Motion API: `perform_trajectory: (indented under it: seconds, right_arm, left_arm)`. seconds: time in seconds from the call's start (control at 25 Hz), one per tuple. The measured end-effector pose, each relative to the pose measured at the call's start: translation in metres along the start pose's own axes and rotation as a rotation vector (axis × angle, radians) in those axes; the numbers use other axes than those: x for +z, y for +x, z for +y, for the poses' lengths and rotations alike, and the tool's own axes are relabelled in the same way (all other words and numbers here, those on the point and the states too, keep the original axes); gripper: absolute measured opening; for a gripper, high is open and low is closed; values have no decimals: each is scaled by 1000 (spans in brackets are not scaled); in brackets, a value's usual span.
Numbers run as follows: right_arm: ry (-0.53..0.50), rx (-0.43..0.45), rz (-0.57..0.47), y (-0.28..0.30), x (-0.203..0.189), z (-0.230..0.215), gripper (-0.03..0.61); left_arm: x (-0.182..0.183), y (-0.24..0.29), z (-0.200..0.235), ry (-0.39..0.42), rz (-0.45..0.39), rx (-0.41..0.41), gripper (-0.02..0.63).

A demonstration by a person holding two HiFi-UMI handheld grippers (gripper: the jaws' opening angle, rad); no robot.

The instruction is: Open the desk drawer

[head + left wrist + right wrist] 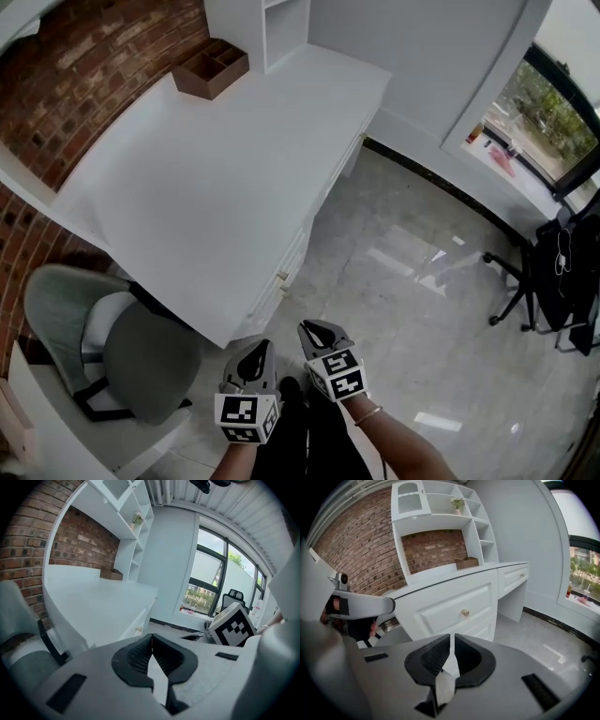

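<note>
While I'm looking down from the head view, the far left is mostly brick wall up top and a grey chair at the lower left, sitting just beside the corner of the white desk. The desk runs diagonally across the middle of the frame. There's a small wooden box on its far end near the top, right next to a white shelf unit.

The drawer I'm after is in the desk's front face. My right gripper view has it dead centre, just above the jaws, with a little brass knob on it. It's fully shut, sitting flush with the desk front, and neither claw is touching it.

Bottom centre of the head view is where both claws are, side by side and near the desk's lower corner. My left claw has its jaws pressed together with nothing in them. My right claw, just to the right of it, is the same, jaws closed and empty, and it points toward the drawer front from a little way off.

Right of that it's pale glossy floor. A window fills the upper right corner, with a black chair parked below it at the right edge.
</note>
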State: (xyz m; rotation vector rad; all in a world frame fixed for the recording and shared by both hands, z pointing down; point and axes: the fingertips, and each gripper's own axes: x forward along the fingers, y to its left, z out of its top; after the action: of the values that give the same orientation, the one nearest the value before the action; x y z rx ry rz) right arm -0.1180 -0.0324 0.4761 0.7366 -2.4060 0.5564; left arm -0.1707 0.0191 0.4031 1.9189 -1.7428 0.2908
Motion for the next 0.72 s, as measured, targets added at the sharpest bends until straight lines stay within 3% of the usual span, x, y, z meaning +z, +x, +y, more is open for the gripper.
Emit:
perform_trajectory:
  seconds: [0.24, 0.72]
  right_arm:
    - [14, 32, 44, 39, -31, -23, 65]
    - [6, 58, 87, 126, -74, -68, 95]
  left_arm:
    - [-28, 39, 9, -31, 44, 25, 9]
    - [-73, 110, 20, -55, 70, 79, 9]
